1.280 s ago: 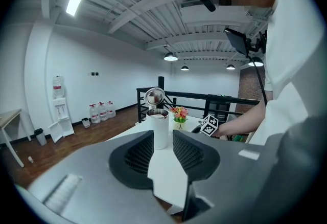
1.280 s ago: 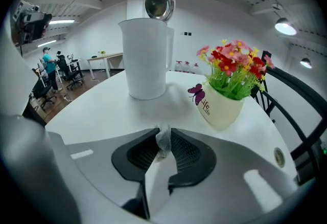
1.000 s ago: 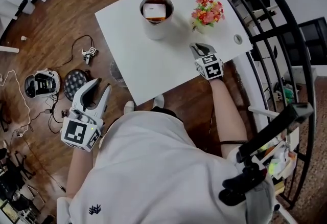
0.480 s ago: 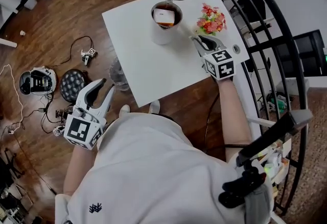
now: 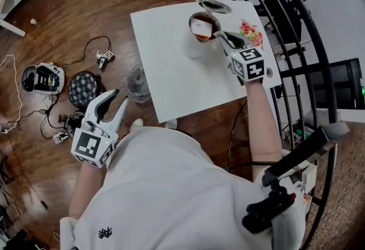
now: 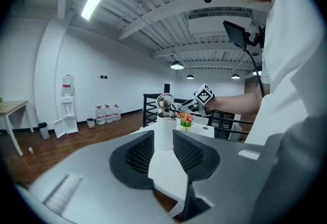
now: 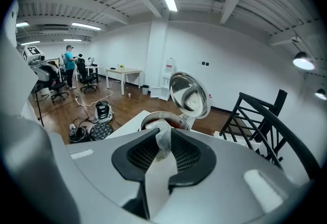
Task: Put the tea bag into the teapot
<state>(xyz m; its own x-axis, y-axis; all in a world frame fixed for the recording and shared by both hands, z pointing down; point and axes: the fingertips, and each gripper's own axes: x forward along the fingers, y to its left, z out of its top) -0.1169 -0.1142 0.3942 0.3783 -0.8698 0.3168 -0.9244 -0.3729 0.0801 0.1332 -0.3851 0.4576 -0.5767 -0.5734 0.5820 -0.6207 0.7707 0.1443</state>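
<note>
Right gripper view: the right gripper point(image 7: 163, 136) has its jaws pinched on a tea bag point(image 7: 162, 145), which stands up between them just short of the teapot's point(image 7: 153, 118) open rim. The lid point(image 7: 189, 95) is tipped back above. In the head view this gripper point(image 5: 223, 37) sits at upper right, just beside the teapot point(image 5: 199, 35) near the table's point(image 5: 171, 72) far edge. Flowers point(image 5: 251, 31) and a black railing point(image 5: 296, 43) crowd its right side, and bare tabletop spreads nearer the person. At lower left, off the table, the left gripper point(image 5: 111, 103) hangs with its 2 jaws apart, holding nothing.
</note>
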